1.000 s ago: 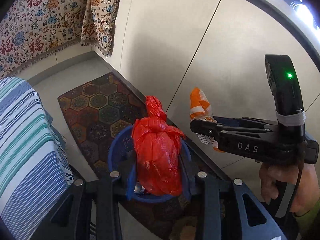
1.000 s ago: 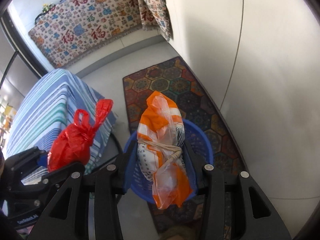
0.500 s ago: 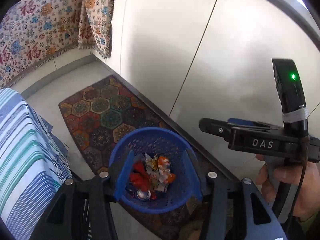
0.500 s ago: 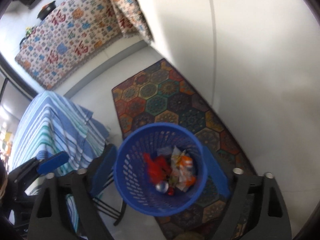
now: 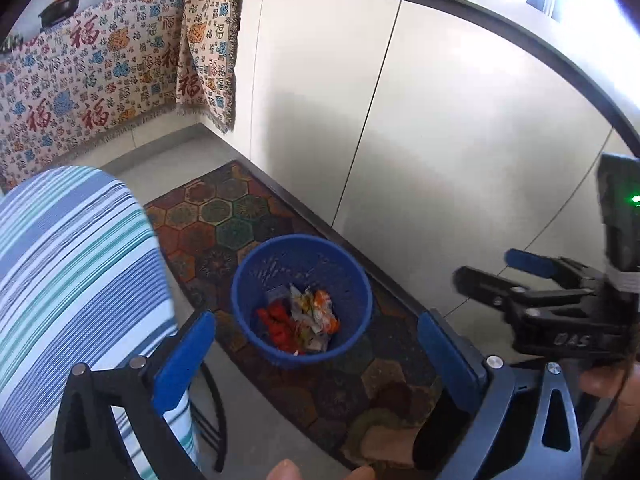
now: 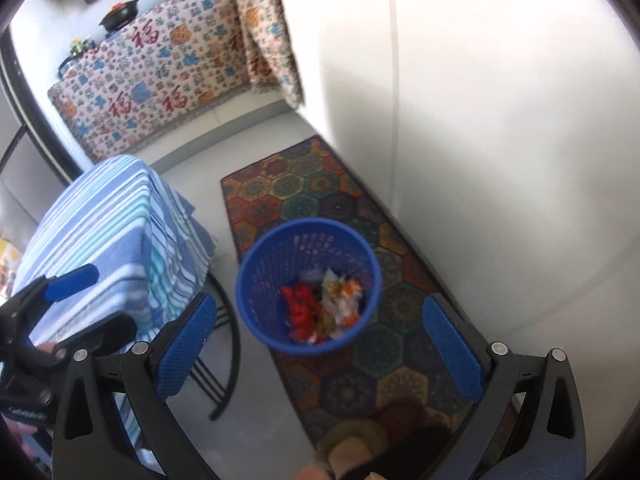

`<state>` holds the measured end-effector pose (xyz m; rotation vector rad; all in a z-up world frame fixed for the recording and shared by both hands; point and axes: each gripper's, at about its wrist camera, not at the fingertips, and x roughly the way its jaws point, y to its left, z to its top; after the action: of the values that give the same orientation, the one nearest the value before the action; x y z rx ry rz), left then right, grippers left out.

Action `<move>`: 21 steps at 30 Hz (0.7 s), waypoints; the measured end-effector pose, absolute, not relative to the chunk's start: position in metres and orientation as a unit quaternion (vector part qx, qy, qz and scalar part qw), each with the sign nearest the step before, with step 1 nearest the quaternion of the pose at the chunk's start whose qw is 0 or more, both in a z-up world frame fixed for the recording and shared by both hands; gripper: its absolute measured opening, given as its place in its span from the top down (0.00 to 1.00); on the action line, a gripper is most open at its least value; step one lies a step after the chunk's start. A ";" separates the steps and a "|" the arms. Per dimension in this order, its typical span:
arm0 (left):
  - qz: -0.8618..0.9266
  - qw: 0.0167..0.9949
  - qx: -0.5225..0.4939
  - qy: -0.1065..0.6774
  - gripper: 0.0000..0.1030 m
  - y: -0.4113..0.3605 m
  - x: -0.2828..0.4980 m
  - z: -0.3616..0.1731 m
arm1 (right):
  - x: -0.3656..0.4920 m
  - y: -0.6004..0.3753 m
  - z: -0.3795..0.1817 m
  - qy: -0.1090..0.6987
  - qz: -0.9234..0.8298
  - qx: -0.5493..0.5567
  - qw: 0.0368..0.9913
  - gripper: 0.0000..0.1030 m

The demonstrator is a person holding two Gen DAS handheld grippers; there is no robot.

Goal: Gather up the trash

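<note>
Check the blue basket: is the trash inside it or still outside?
Inside. The red bag and orange-white bag lie at the bottom of the upright blue basket.

A round blue perforated plastic basket (image 5: pixel 302 300) is being shown on a long floor rug (image 5: pixel 224 216) patterned in red, green, orange and dark hexagons, with a crumpled red plastic bag (image 5: pixel 278 326) and an orange-and-white plastic bag (image 5: pixel 318 312) being seen inside it. A cloth (image 6: pixel 116 232) striped in blue, teal and white is being displayed beside the rug, while a cream fringed textile (image 6: pixel 160 76) printed with red characters and blue and orange motifs is being shown farther back, next to plain white cabinet panels (image 5: pixel 440 140).
</note>
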<state>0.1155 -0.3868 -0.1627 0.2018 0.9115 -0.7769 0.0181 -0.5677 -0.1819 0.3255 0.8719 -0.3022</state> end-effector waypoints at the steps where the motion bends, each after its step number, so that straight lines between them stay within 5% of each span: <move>1: -0.357 0.826 0.107 0.423 0.00 -0.386 0.108 -0.161 | 0.010 -0.566 -0.179 0.417 -0.150 0.155 0.883 0.00; 21: -0.310 0.846 0.132 0.413 0.00 -0.368 0.063 -0.131 | -0.059 -0.529 -0.143 0.410 -0.189 0.126 0.884 0.00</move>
<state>0.0635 -0.3680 -0.1315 0.2780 0.8720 -0.6536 -0.0588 -0.5287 -0.1426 0.2613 0.8533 -0.3925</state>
